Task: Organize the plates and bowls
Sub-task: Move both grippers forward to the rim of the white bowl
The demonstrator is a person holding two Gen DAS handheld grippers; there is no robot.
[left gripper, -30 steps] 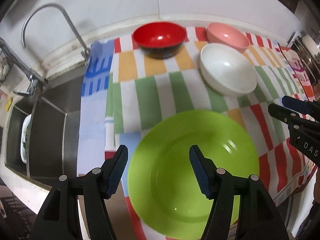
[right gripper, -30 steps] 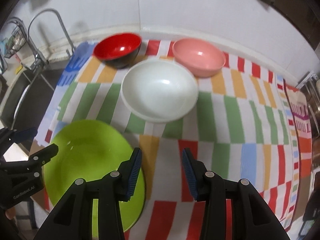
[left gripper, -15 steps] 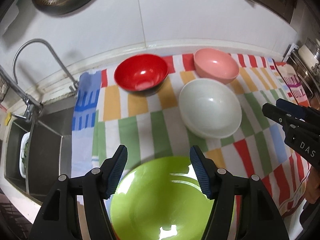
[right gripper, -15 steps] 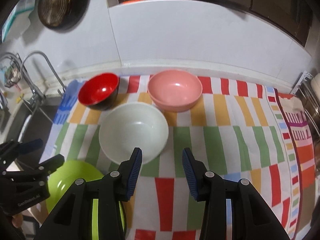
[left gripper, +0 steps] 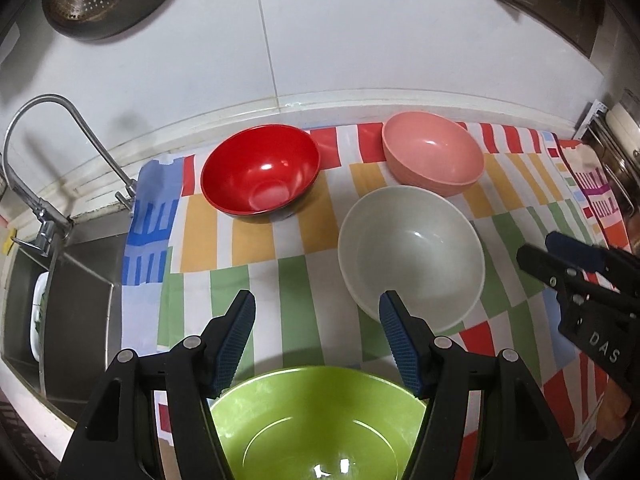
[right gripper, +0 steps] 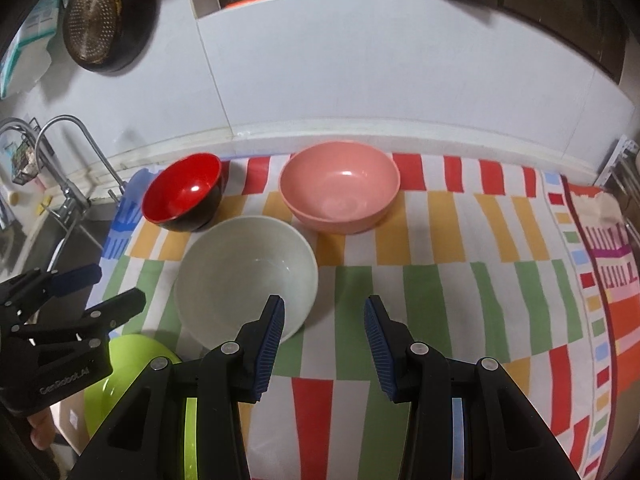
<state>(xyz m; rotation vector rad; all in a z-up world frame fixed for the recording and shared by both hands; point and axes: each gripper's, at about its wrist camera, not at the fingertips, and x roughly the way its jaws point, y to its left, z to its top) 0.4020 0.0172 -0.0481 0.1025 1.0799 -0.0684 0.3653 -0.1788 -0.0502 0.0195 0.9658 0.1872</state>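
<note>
A lime green plate [left gripper: 316, 408] lies at the near edge of the striped cloth [left gripper: 296, 288], under my left gripper [left gripper: 318, 336]. That gripper hangs open above the plate's far rim, with nothing between its fingers. Further back stand a white bowl [left gripper: 412, 260], a red bowl [left gripper: 260, 176] and a pink bowl [left gripper: 434, 156], all upright and empty. My right gripper [right gripper: 324, 320] is open too, over the cloth just right of the white bowl [right gripper: 244, 276]. Its left fingertip [right gripper: 276, 316] overlaps that bowl's near rim in the picture. The green plate [right gripper: 128, 360] shows at lower left there.
A steel sink [left gripper: 76, 300] with a curved tap [left gripper: 48, 120] lies left of the cloth. A colander [right gripper: 94, 20] hangs on the white wall. A wire rack [left gripper: 616, 160] stands at the far right. Each gripper shows in the other's view: right gripper [left gripper: 538, 248], left gripper [right gripper: 116, 288].
Both grippers have drawn back toward the counter's near edge and tipped up. The green plate slid to the bottom of the pictures and more wall shows. Neither gripper's jaws moved.
</note>
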